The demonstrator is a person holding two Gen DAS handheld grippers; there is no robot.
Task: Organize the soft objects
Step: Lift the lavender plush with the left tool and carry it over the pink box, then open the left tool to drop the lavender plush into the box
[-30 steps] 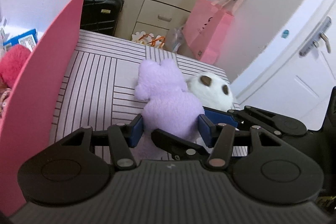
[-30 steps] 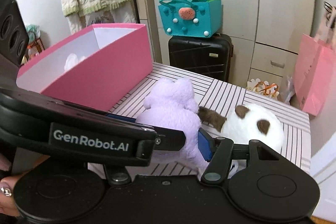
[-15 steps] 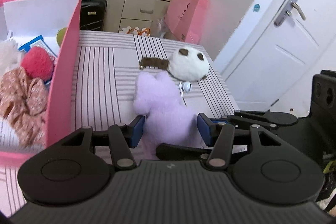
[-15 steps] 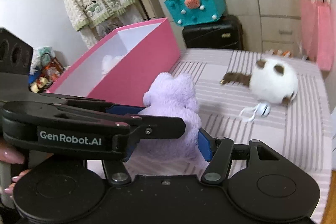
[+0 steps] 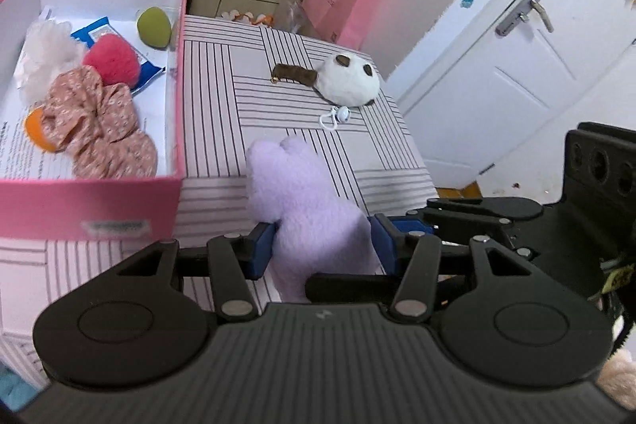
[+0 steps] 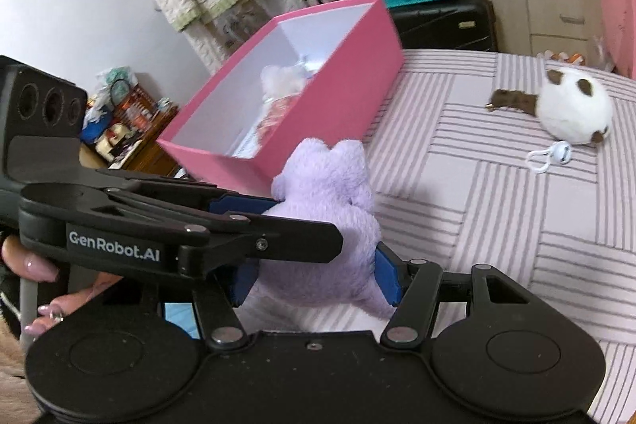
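While raised, both tools (image 5: 322,245) (image 6: 314,275) pinch purple plush (image 5: 306,209).

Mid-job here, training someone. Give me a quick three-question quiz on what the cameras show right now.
1. True or false: both the left gripper and the right gripper have their jaws closed on the purple plush toy.
2. Where does the white plush ball lie? A) in the pink box B) on the striped table C) on the floor
3. Fill in: the red pompom lies inside the pink ____.

Key: 1 true; 2 B; 3 box.
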